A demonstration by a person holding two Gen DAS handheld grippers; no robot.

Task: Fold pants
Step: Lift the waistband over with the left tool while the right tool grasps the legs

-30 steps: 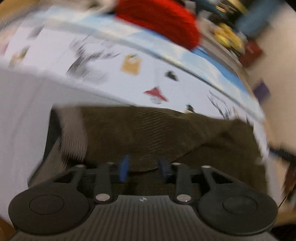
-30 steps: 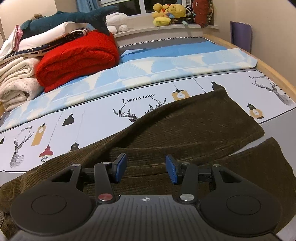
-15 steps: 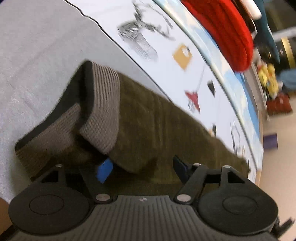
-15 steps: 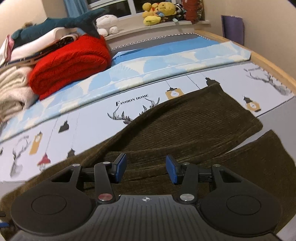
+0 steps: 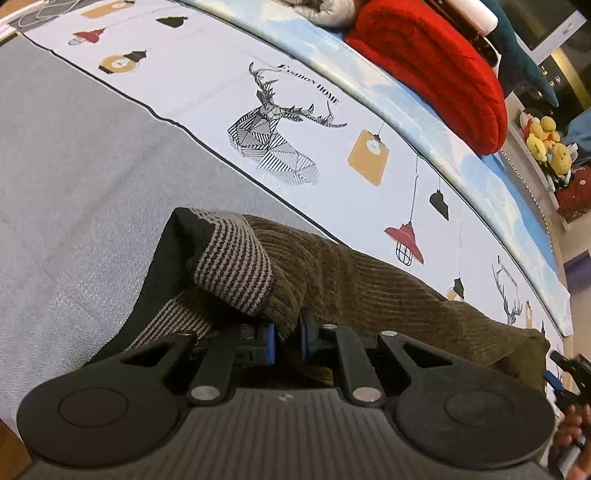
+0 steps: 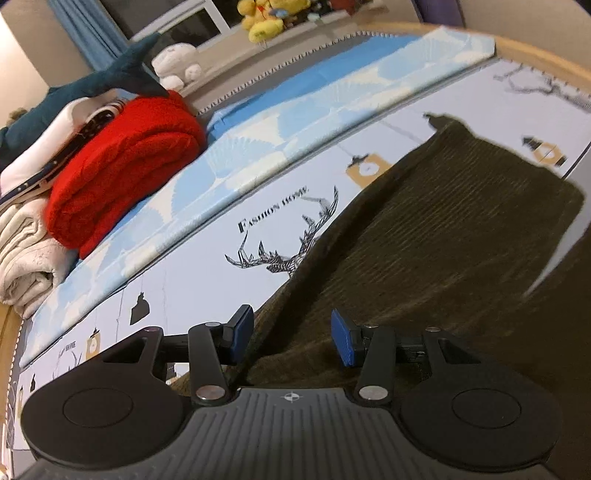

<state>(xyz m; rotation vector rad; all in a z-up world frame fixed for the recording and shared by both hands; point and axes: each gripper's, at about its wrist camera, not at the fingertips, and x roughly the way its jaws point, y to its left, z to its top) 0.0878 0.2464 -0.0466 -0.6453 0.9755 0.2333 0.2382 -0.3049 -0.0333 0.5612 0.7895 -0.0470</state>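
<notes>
Dark olive corduroy pants (image 5: pixel 369 288) lie on the printed bed sheet (image 5: pixel 207 85), their waistband (image 5: pixel 236 266) turned back so the striped lining shows. My left gripper (image 5: pixel 287 339) is at the waist; its jaws are closing, and the blue pads pinch a fold of corduroy just below the lining. In the right wrist view the pants (image 6: pixel 443 229) stretch away to the upper right. My right gripper (image 6: pixel 291 338) hovers open over the leg's left edge, with cloth beneath its pads but nothing gripped. It also shows, with a hand, at the left view's right border.
A rolled red blanket (image 6: pixel 122 162) and folded beige bedding (image 6: pixel 22 251) are stacked at the bed's far side, with a blue shark plush (image 6: pixel 110 77) on top. Yellow plush toys (image 6: pixel 266 18) sit on the sill. The bed's wooden rim (image 6: pixel 535 48) curves along the right.
My left gripper opened wide over the turned-back waistband, then closed on a corduroy fold. My right gripper rolled and shifted toward the leg's left edge, staying open.
</notes>
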